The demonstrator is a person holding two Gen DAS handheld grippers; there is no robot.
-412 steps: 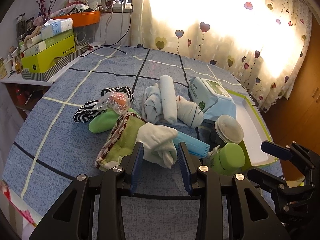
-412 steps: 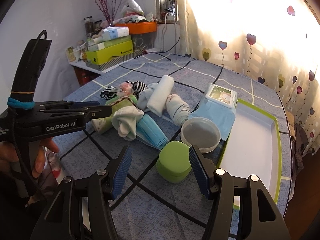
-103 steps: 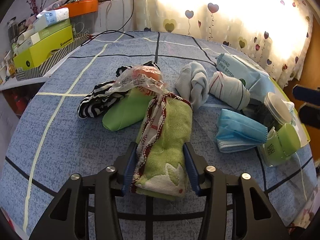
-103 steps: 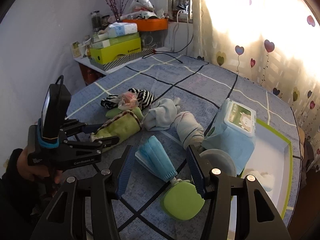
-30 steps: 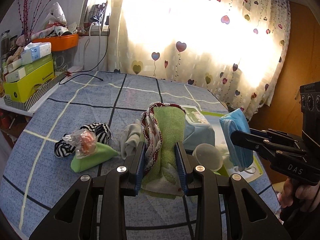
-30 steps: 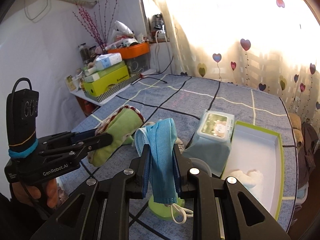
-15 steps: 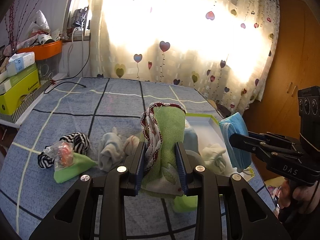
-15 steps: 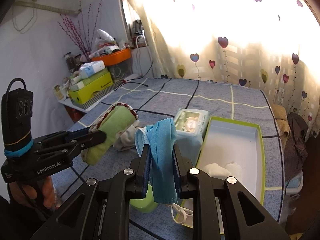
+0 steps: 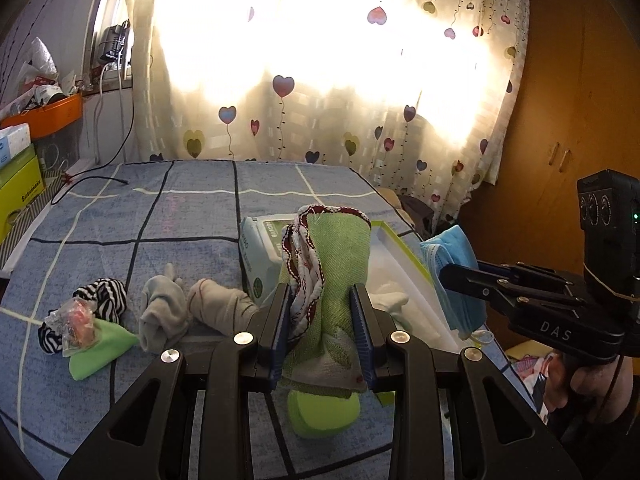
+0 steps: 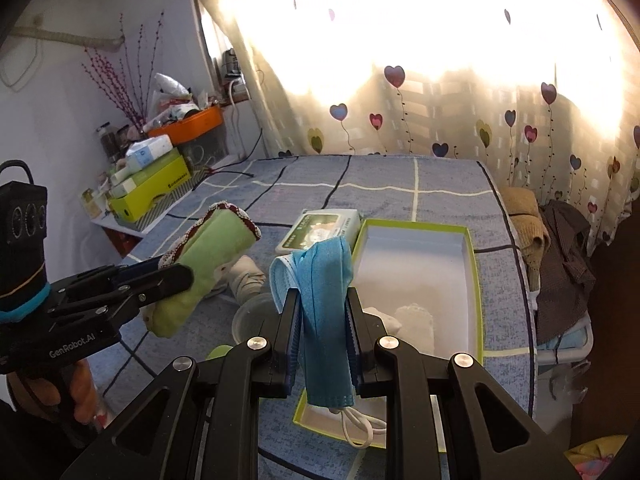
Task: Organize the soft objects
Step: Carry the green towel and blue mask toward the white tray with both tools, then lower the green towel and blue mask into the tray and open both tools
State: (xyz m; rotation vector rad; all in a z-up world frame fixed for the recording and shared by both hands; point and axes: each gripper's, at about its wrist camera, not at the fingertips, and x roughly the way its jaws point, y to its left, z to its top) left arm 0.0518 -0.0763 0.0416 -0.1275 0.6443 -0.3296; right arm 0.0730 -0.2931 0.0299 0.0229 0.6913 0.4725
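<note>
Left gripper [image 9: 322, 330]: jaws clamped on the green towel [image 9: 340, 264]; the blue pads are pressed against both its sides.
Green towel: folded, edged in red-and-white trim, held upright between the left jaws; its top rises above the jaw tips and its lower end hangs below them. It is carried clear of the worktop [image 9: 188, 216], in front of the wet-wipes pack [image 9: 260, 256].
Right gripper [image 10: 322, 330]: jaws clamped on the blue face mask [image 10: 324, 280].
Blue face mask: folded and draped between the right jaws; its upper fold sits above the jaw tips, its lower end and white ear loops [image 10: 358, 426] dangle below the pads. It is held over the near end of the tray [image 10: 476, 280].
Tray: green-rimmed, white inside, lying on the worktop just beside the wet-wipes pack; pale soft items [image 10: 412, 316] are seen in its near part.
Worktop: covered with blue checked cloth. Left on it are two rolled pale socks [image 9: 164, 312], a striped black-and-white sock [image 9: 102, 294], a small clear plastic packet [image 9: 70, 320] on a light-green cloth piece [image 9: 98, 350], a lime-green container [image 9: 322, 412] and a clear round lid [image 10: 250, 316].
Person: one hand [image 10: 78, 388] is seen on the left gripper's handle.
</note>
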